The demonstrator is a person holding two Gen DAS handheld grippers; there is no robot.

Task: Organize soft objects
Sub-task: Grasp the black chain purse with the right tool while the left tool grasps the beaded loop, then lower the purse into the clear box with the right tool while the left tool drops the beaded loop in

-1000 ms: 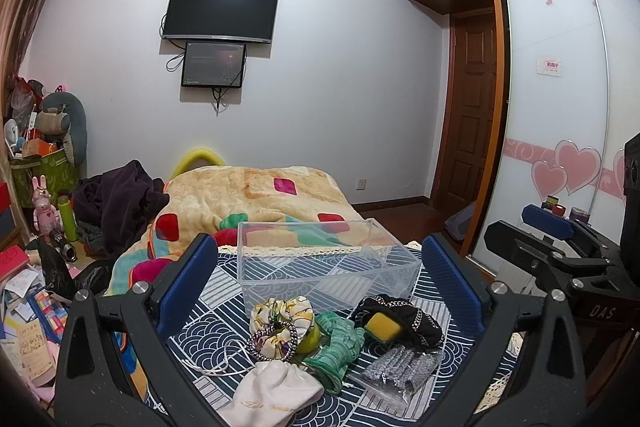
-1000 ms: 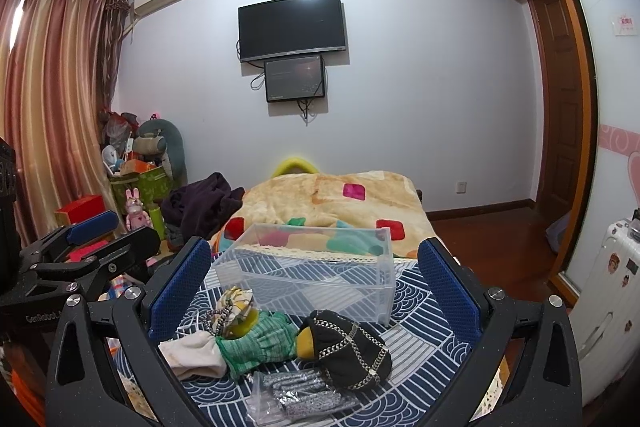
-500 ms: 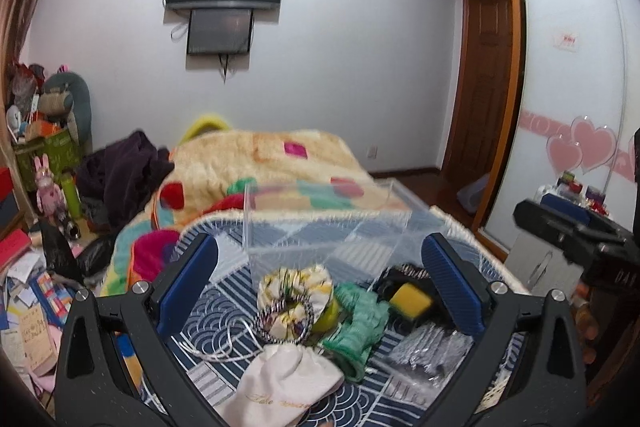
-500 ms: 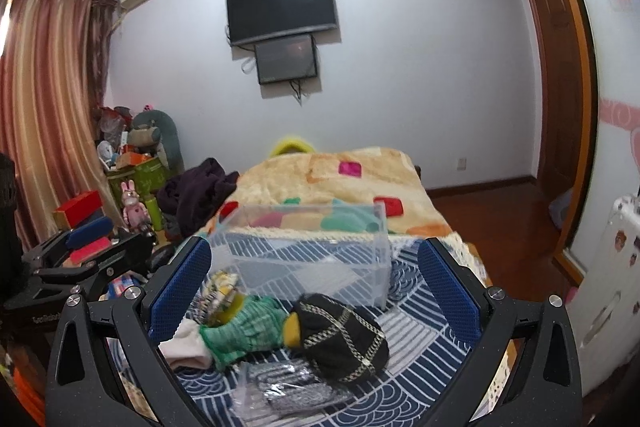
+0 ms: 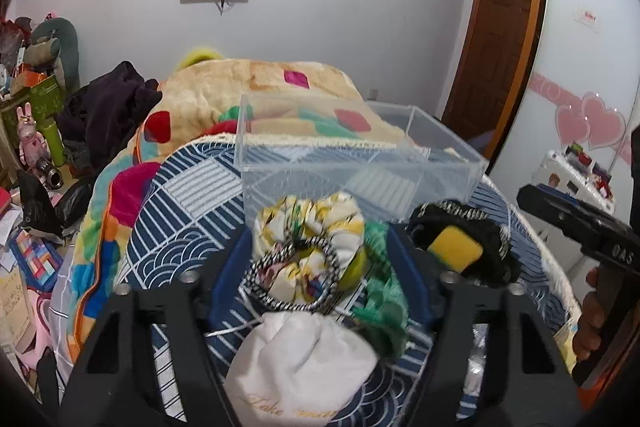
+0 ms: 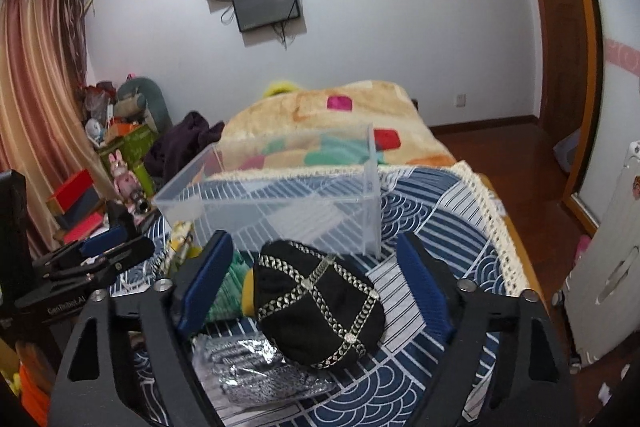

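A clear plastic box [image 5: 356,163] stands on the blue patterned cloth [image 5: 192,195]. In front of it lie a yellow-white floral scrunchie [image 5: 308,223] with a black-white braided band, a green knit piece [image 5: 384,299], a white drawstring pouch [image 5: 300,371] and a black pouch with gold chains [image 6: 320,303]. My left gripper [image 5: 320,267] is open, with its blue pads on either side of the scrunchie. My right gripper [image 6: 312,275] is open, with its pads on either side of the black pouch. A clear bag of silvery items [image 6: 256,371] lies below the black pouch.
A bed with a beige patterned blanket [image 6: 320,115] lies behind the box. Clutter, toys and boxes [image 5: 32,147] fill the floor at left. A wardrobe with pink hearts [image 5: 592,123] and a wooden door stand at right. The cloth's fringed edge [image 6: 492,219] marks the right side.
Both grippers have moved forward and down toward the pile. Their jaws have narrowed, the left around the scrunchie and the right around the black pouch.
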